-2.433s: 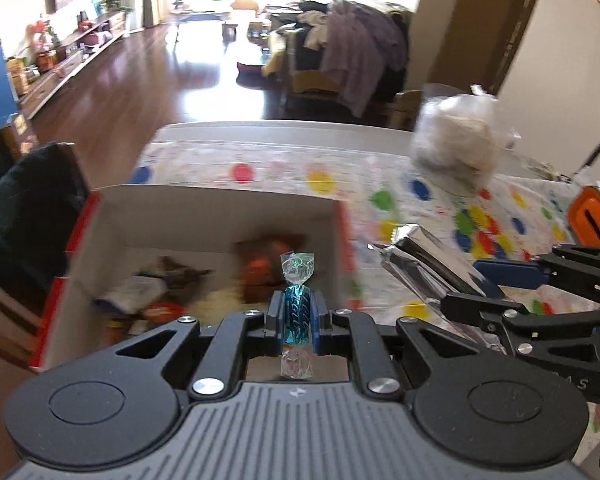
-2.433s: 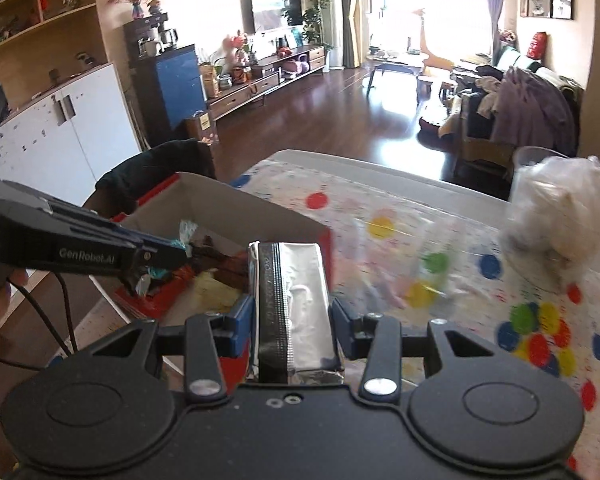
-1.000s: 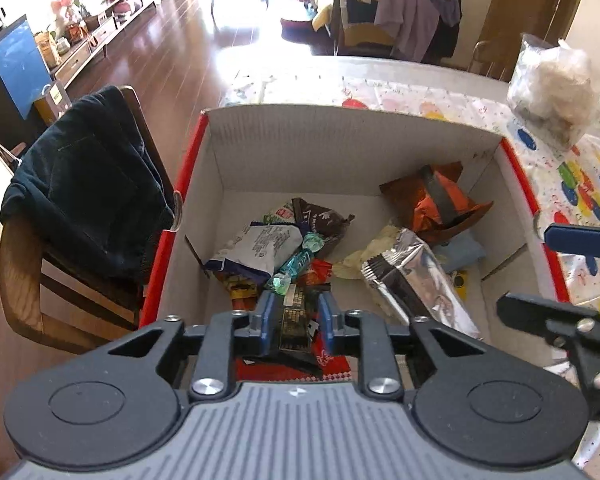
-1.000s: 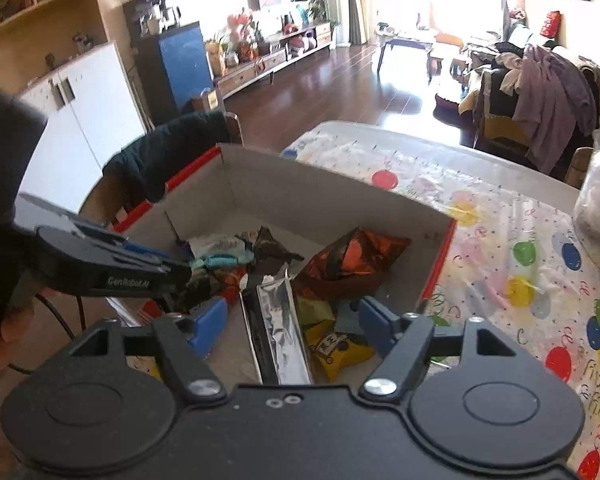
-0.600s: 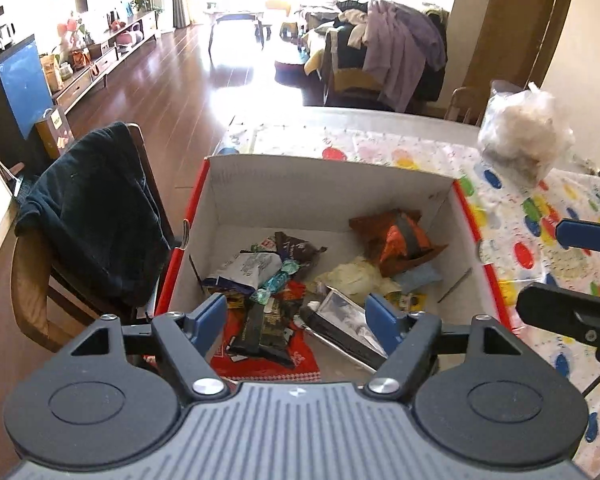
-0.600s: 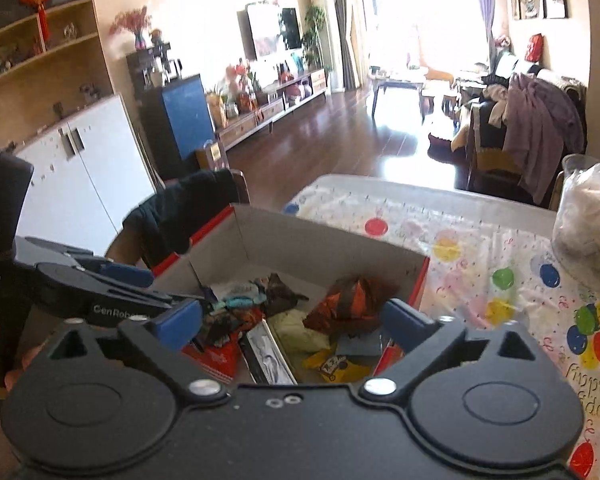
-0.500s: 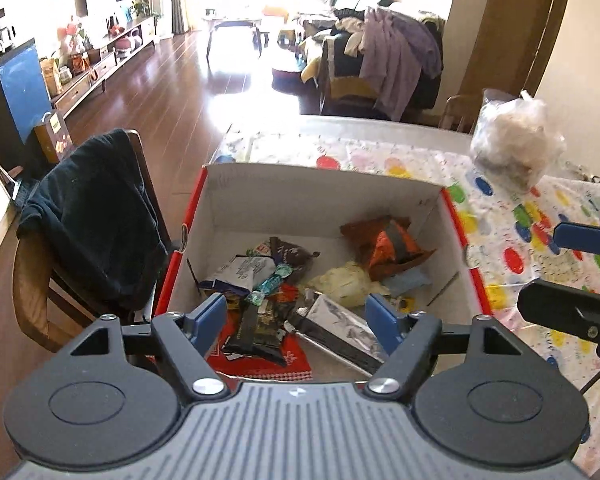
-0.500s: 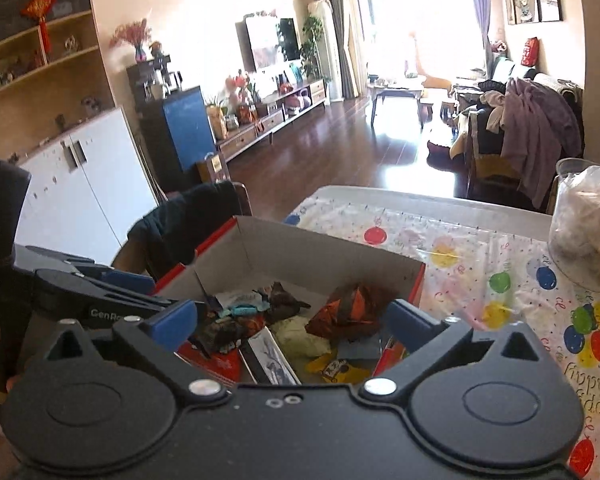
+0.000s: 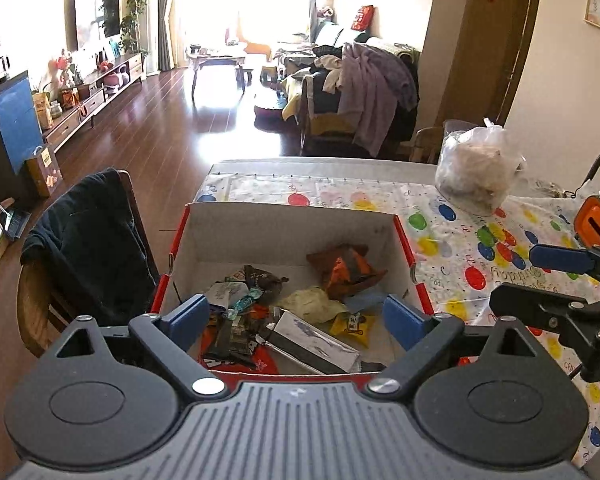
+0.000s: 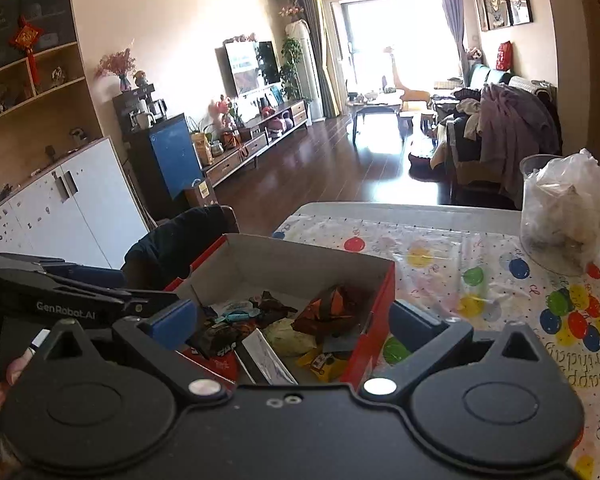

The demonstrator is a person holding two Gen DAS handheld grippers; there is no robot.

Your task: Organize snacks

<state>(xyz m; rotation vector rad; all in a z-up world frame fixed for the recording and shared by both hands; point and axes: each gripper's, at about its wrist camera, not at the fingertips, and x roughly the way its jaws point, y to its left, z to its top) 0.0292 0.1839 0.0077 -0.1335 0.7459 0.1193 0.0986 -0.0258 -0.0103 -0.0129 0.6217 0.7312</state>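
A red cardboard box (image 9: 288,224) with white inner walls sits at the table's left end and holds several snacks: a silver foil pack (image 9: 316,338), an orange-brown bag (image 9: 346,266), a teal twist candy (image 9: 242,302) and a yellow packet (image 9: 350,324). My left gripper (image 9: 296,322) is open and empty above the box's near side. My right gripper (image 10: 294,328) is open and empty, also over the box (image 10: 312,260), where the foil pack (image 10: 266,356) lies. The right gripper's fingers (image 9: 556,260) show at the right of the left wrist view.
The table wears a white cloth with coloured dots (image 9: 460,236). A clear plastic bag (image 9: 476,168) stands at its far right, an orange object (image 9: 596,224) at the right edge. A wooden chair with a dark jacket (image 9: 88,240) stands left of the box.
Both grippers let go of their snacks: the teal candy and the silver foil pack now lie in the box. Both then opened wide and drew up and back from the box.
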